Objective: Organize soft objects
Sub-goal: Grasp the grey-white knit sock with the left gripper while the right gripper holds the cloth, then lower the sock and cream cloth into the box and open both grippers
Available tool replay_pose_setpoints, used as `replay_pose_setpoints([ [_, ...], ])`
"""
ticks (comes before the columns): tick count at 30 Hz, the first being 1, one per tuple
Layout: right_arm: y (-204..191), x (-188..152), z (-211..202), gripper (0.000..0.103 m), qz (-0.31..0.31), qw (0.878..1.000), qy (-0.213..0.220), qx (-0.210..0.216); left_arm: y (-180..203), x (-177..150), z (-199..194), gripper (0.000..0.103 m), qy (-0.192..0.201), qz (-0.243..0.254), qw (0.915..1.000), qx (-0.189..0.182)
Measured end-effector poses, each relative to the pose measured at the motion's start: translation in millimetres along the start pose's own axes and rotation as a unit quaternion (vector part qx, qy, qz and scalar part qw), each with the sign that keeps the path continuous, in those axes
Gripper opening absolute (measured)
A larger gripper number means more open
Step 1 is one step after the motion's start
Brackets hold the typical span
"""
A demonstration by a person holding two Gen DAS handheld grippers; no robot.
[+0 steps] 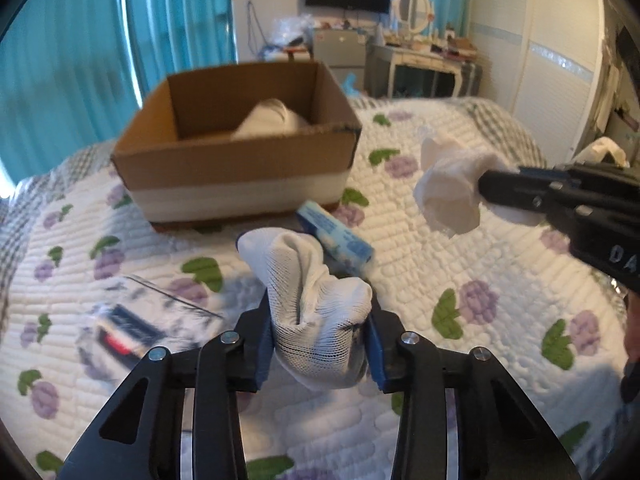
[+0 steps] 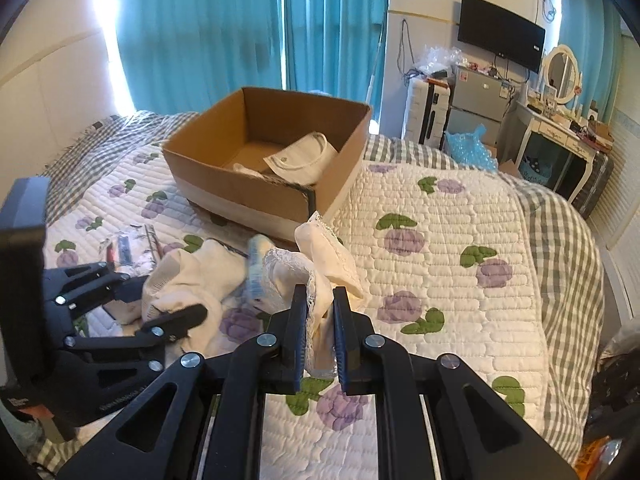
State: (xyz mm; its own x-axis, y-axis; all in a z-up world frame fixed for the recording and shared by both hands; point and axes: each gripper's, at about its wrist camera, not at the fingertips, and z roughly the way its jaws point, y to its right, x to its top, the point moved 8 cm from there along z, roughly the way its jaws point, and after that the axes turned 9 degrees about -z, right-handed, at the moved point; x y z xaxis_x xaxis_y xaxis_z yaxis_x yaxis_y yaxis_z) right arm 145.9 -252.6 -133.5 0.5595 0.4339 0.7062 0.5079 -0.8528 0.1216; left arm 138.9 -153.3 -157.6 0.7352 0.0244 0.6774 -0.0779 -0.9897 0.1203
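We are pinching a white sock (image 1: pixel 316 312) in the left tool (image 1: pixel 320 344) over the bed (image 1: pixel 500 280), the box (image 1: pixel 240 160) at twelve o'clock. At two o'clock, our right tool (image 2: pixel 320 336) is clamping a lace cloth (image 2: pixel 320 264).

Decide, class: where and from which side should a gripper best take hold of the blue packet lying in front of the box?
Probably the blue packet's long sides near its middle, coming from above. It lies flat on the quilt, long and narrow, so jaws set across its width should span it. The white sock in the left gripper covers part of it, so the exposed end is clearer.
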Motion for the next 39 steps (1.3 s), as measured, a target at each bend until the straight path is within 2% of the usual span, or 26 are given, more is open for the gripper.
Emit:
replay_pose_setpoints([
  [9,-25.3,28.8,-52.6,0.011,-0.019,0.999,0.040,-0.014,-9.3,26.2,-74.4,0.037,0.059,0.000,0.9983,-0.004],
  [16,-47.2,55.0,-93.0,0.011,-0.036,0.996,0.076,-0.018,-15.4,52.6,-122.2,0.037,0.110,0.016,0.9938,0.006],
  [23,-54.9,103.8,-115.3,0.011,-0.035,0.992,0.123,-0.008,-21.1,97.2,-150.9,0.037,0.162,0.035,0.9861,0.016],
  [28,-50.8,148.3,-111.8,0.011,-0.039,0.988,0.147,-0.009,-24.1,135.8,-148.4,0.037,0.191,0.055,0.9799,0.018],
  [32,-40.0,185.2,-89.3,0.011,-0.038,0.987,0.153,-0.013,-29.9,167.5,-124.7,0.037,0.197,0.070,0.9776,0.022],
  [39,-13.7,225.2,-26.5,0.011,-0.028,0.990,0.138,-0.026,-52.8,207.8,-65.5,0.037,0.177,0.057,0.9823,0.020],
])
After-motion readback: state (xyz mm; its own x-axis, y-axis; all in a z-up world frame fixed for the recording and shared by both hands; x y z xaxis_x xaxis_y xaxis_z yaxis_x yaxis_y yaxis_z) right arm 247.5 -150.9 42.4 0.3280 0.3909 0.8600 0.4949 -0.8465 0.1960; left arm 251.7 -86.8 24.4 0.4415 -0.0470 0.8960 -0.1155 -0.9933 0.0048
